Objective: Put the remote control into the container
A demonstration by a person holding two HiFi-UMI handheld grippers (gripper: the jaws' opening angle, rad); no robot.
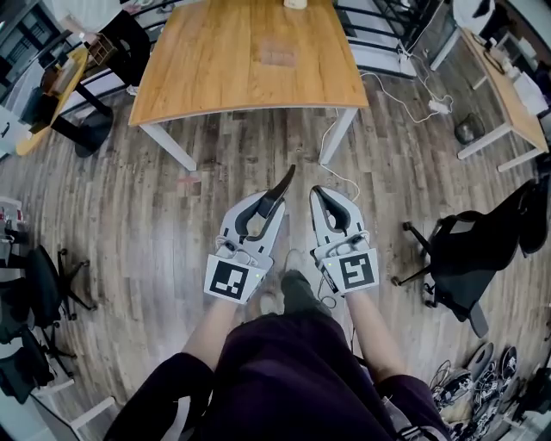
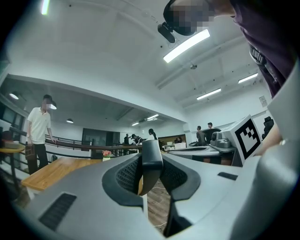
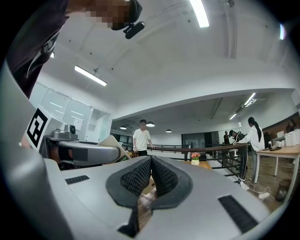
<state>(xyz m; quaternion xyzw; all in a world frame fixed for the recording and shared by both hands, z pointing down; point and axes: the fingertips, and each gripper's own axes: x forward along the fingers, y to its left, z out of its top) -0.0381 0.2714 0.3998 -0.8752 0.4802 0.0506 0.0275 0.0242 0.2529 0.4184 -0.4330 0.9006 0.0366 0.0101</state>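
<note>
A slim black remote control (image 1: 282, 183) sticks out forward from my left gripper (image 1: 267, 207), whose jaws are shut on it. In the left gripper view the remote (image 2: 151, 159) stands upright between the ribbed pads. My right gripper (image 1: 317, 192) is held beside the left one, its jaws closed tip to tip (image 3: 151, 161) with nothing between them. Both grippers hover at waist height over the wooden floor, well short of the table. On the wooden table (image 1: 215, 82) ahead lies a faint clear rectangular container (image 1: 277, 54).
A small pot (image 1: 295, 3) sits at the table's far edge. A white cable (image 1: 344, 177) and power strip (image 1: 439, 105) lie on the floor. A black office chair (image 1: 469, 250) stands at right. A second desk (image 1: 508, 95) stands at far right. A person in a white shirt (image 3: 141, 139) stands beyond the table.
</note>
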